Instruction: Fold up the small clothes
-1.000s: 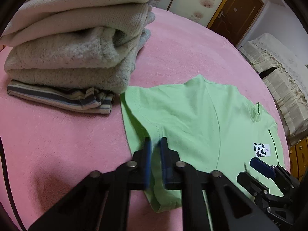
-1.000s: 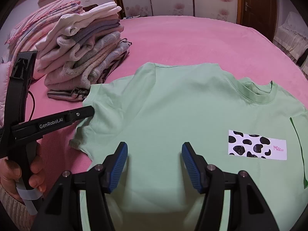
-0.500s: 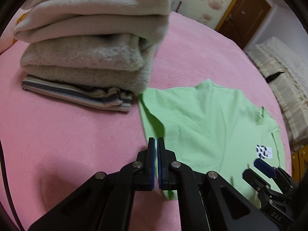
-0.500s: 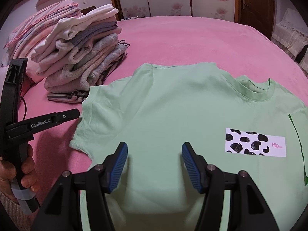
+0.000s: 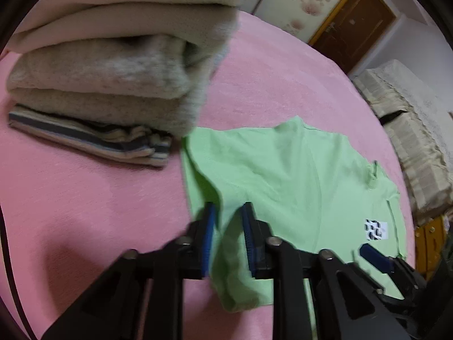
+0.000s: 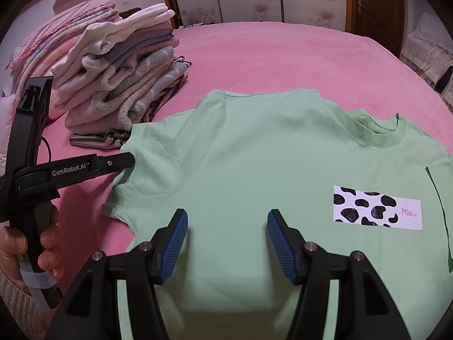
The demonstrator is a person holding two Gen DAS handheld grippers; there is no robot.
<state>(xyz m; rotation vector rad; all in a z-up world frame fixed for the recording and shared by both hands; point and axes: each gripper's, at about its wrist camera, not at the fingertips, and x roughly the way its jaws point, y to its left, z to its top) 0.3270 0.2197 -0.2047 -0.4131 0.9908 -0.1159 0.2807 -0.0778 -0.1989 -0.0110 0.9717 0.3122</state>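
Shirt: green T-shirt [image 6: 254,170] flat on pink bed [image 6: 283,56], collar far right.
Left gripper [image 5: 228,226]: nearer the left sleeve [image 5: 203,181], jaws opening, sleeve fabric between them, not pinched.
Right gripper [image 6: 228,238]: half open, empty, over the near hem.

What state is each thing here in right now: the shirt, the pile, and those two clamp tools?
green T-shirt: spread flat on the pink bedspread, not yet folded.
left gripper: jaws opening, slightly apart, with the shirt's sleeve between them.
right gripper: open over the shirt's body, holding nothing.
pile of clothes: folded and stacked beside the shirt.
brown door: shut.
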